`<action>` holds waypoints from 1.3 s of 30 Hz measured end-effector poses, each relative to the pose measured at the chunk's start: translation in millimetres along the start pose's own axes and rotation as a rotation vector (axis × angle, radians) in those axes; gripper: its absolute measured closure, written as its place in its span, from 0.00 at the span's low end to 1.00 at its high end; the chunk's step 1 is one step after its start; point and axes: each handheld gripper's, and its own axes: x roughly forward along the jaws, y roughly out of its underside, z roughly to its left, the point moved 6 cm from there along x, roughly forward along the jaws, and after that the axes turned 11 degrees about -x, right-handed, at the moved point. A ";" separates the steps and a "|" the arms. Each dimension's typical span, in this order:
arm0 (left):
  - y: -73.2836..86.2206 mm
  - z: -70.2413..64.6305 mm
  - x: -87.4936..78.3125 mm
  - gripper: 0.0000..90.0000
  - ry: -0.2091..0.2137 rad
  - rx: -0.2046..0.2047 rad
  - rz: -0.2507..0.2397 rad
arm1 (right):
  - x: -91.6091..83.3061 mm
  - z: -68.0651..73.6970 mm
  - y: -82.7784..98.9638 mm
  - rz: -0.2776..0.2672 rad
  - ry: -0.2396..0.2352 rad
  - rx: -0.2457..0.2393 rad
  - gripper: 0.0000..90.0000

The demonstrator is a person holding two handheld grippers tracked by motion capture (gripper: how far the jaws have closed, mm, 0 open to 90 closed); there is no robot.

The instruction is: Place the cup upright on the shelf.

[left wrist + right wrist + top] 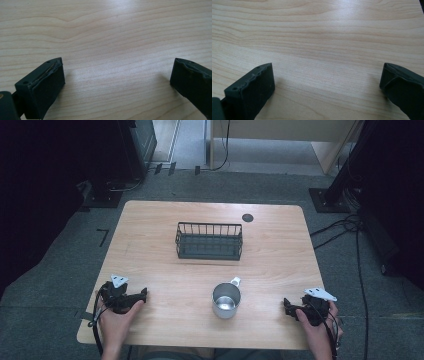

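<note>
A shiny metal cup (226,300) with a short handle stands upright near the front middle of the wooden table (165,265). Behind it, at mid table, sits a black wire basket (209,241) with nothing visible inside. My left gripper (141,294) rests on the table at the front left, well left of the cup. My right gripper (288,306) rests at the front right, right of the cup. In the left gripper view the gripper (117,75) is open over bare wood. In the right gripper view the gripper (327,76) is also open, with nothing between its jaws.
A dark round cap (247,218) is set in the table at the back right. Cables (345,227) and black stand bases (327,200) lie on the grey floor around the table. Light wooden furniture (280,135) stands behind.
</note>
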 end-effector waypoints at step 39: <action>-37.2 -207.2 -48.0 0.00 0.397 0.229 -0.045 | 0.0 0.0 0.0 0.000 0.000 0.000 0.00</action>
